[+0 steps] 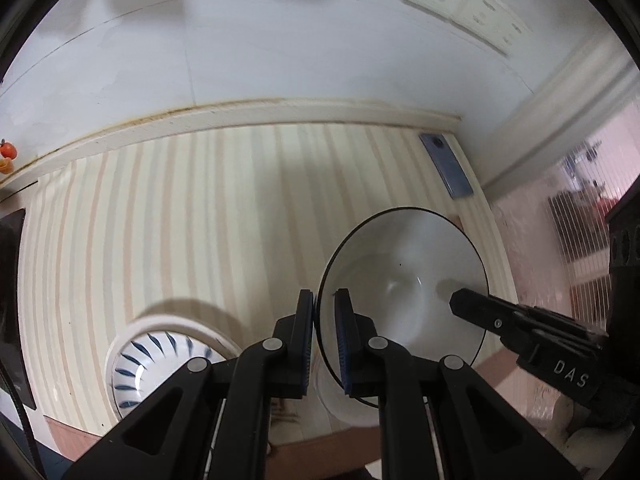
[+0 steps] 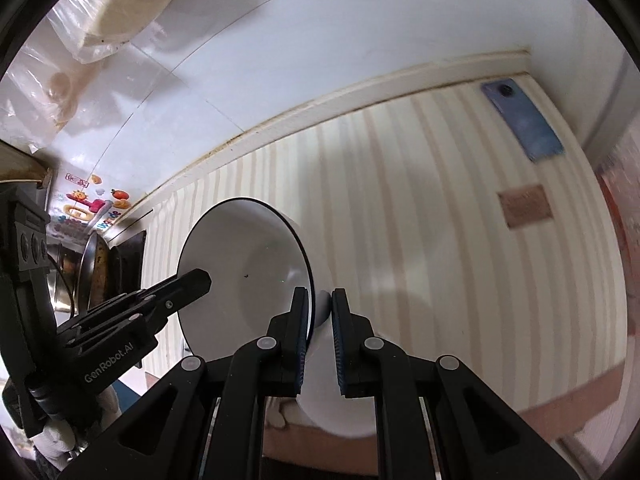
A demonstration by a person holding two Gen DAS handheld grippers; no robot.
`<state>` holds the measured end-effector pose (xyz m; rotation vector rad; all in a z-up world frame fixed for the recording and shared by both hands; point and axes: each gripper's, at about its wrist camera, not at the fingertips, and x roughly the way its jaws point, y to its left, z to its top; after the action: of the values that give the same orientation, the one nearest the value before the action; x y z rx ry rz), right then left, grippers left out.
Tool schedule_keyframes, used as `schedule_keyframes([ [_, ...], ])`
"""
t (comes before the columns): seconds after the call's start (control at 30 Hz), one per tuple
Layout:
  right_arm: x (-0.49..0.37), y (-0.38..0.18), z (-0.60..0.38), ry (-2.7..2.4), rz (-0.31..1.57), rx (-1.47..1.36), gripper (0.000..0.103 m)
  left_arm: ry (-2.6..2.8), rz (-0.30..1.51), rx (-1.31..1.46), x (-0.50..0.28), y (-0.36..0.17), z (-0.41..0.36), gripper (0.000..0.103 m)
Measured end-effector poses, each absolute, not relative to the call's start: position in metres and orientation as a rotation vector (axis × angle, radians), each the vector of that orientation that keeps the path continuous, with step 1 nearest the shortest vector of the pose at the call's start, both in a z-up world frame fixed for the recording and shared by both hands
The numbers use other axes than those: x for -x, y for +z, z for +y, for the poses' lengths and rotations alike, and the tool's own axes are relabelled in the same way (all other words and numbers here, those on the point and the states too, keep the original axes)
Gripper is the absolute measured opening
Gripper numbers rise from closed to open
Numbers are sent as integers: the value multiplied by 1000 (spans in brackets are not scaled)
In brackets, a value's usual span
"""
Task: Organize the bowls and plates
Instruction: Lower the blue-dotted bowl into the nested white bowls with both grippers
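The desk (image 1: pixel 200 208), covered in a striped cloth, fills both views. Above it a white bowl (image 1: pixel 404 280) with a thin dark rim hangs tilted, pinched at opposite edges. The left claw (image 1: pixel 324 316) is clamped on the rim's near-left side, one pad inside and one outside; the right claw (image 2: pixel 320 312) grips the opposite edge the same way. A second bowl (image 1: pixel 152 364) with blue streaks sits on the desk, left of the left claw. A blue phone (image 1: pixel 448 168), blurred, seems to lie near the wall.
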<state>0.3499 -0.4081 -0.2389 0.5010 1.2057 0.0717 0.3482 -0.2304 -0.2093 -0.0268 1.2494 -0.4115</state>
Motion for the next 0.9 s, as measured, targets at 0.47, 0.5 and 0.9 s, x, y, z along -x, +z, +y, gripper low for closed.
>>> schedule_keyframes([
  [0.47,-293,-298,-429,28,1306,-577,13,-430,1378,-74,-314,-262,-256,9],
  [0.5,-292,-305,-429,27,1316,-583,13,-426,1386,-80,-313,-266,-256,9],
  [0.9,-290,-329,-422,30,1354,-542,14,-391,1416,-167,-304,-294,-263,9],
])
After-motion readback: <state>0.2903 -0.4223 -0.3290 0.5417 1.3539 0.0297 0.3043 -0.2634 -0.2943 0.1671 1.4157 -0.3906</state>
